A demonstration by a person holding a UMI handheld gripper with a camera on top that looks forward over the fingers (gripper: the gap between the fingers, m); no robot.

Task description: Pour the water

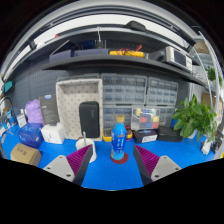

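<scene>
Standing by: gripper spread wide, holding nothing, over the blue tabletop.
Left side: purple bag, brown cardboard box and white items crowd the table edge; little swing room there.
Centre: clear plastic bottle with blue label and orange cap, upright just ahead of the fingers, untouched.
Right side: green leafy potted plant, well apart.
Risk: an off-centre approach could likely knock the bottle over.
Open room: bare tabletop either side of the bottle.

Bottle with blue label stands upright on the blue surface, frame centre, just ahead of the open jaws. Potted plant at right.
</scene>
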